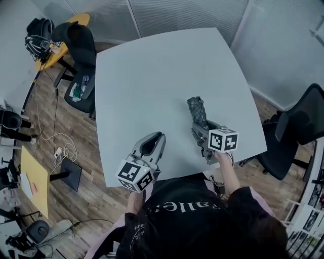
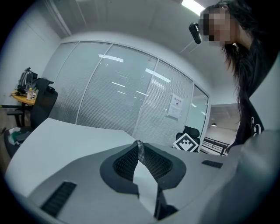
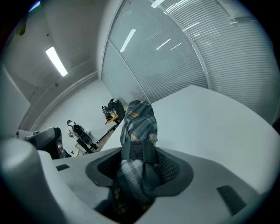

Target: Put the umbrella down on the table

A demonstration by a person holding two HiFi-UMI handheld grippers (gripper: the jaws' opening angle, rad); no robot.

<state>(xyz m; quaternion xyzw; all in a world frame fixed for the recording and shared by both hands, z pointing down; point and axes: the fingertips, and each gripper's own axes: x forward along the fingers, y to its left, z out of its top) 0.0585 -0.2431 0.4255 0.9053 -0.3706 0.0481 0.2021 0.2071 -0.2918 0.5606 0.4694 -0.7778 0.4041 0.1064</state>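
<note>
A folded plaid umbrella (image 1: 196, 108), grey with yellow lines, is held over the front right part of the white table (image 1: 152, 71). My right gripper (image 1: 200, 126) is shut on its lower end. In the right gripper view the umbrella (image 3: 139, 122) sticks out past the jaws of that gripper (image 3: 142, 158), its strap between the pads. Whether it touches the tabletop I cannot tell. My left gripper (image 1: 154, 140) hovers near the table's front edge, to the left of the umbrella. In its own view the left gripper (image 2: 139, 147) has its tips together and holds nothing.
A black office chair (image 1: 81, 50) stands at the table's left side beside a yellow desk (image 1: 56, 50). Another black chair (image 1: 299, 130) is at the right. Cables (image 1: 59, 146) lie on the wooden floor at left. Glass walls with blinds (image 1: 167, 15) close the room behind.
</note>
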